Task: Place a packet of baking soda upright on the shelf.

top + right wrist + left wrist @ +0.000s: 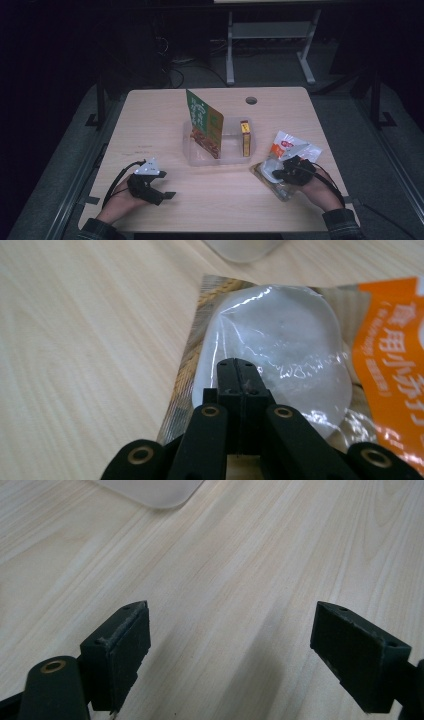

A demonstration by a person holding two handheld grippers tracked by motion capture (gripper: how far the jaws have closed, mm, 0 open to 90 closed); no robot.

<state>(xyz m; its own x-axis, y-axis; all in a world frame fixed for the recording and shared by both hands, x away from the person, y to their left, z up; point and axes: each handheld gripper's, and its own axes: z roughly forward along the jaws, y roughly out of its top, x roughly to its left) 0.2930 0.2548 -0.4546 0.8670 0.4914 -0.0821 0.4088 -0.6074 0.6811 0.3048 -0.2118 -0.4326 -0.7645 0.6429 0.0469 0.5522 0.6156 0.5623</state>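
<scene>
Right gripper [239,371] has its 2 black jaws pressed flat together with no gap, tips sitting on the glossy clear plastic packet with the orange printed end [280,365]. Can't tell whether any film is actually pinched between them. The packet is crinkly and shiny, with a pale rounded lump inside and a brownish printed border. In the high view the packet [290,150] lies flat near the right edge of the light wood-grain surface [150,115], long axis running diagonally, orange end pointing away from the person and to the right. Just left of it is the clear shallow plastic tray [191,150], holding an upright green and orange carton [204,122] and a slim yellow box [245,137]. Left gripper [230,645] rests on bare wood well apart, jaws wide open with nothing between them.
</scene>
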